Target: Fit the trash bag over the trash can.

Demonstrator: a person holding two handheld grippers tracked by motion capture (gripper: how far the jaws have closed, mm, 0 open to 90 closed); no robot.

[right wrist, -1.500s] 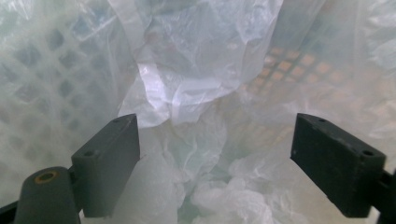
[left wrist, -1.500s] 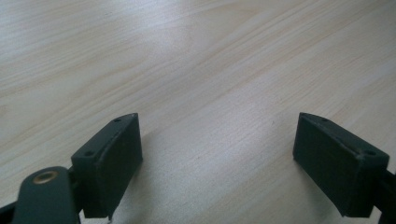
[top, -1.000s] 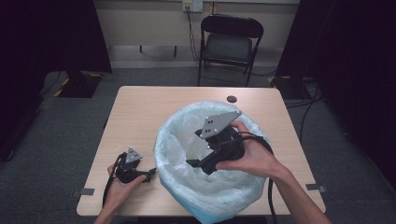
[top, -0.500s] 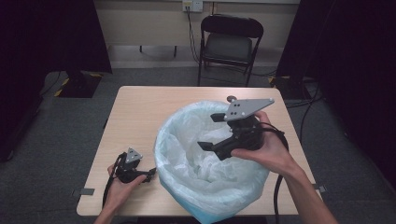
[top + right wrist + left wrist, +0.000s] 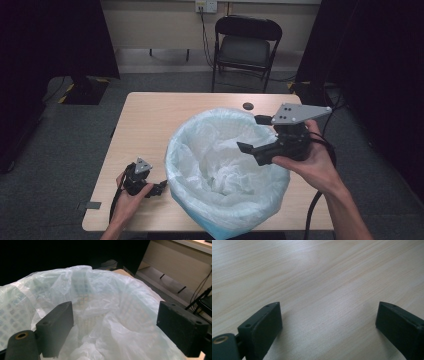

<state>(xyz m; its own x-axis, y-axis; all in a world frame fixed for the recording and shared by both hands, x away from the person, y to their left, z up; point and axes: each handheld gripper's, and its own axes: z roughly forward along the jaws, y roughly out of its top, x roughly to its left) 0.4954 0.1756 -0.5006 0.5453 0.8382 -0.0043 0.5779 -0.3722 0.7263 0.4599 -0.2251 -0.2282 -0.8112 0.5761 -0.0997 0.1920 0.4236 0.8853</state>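
A round basket lined with a pale, see-through plastic bag (image 5: 220, 175) (image 5: 105, 315) stands on the near middle of the wooden table (image 5: 165, 115). My right gripper (image 5: 254, 134) (image 5: 117, 327) hovers over the bag's right rim, held in a hand, jaws wide apart and empty, pointing left across the opening. My left gripper (image 5: 161, 188) (image 5: 329, 327) rests low on the table at the bag's left, near the front edge, jaws wide apart over bare wood (image 5: 324, 277).
A small dark round disc (image 5: 248, 105) lies on the table behind the bag. A black folding chair (image 5: 245, 47) stands beyond the far edge. Cables trail from both grippers. Dark curtains flank the room.
My right gripper has lifted out of the bag's inside and moved right and back to the bag's right rim. The left gripper has stayed put.
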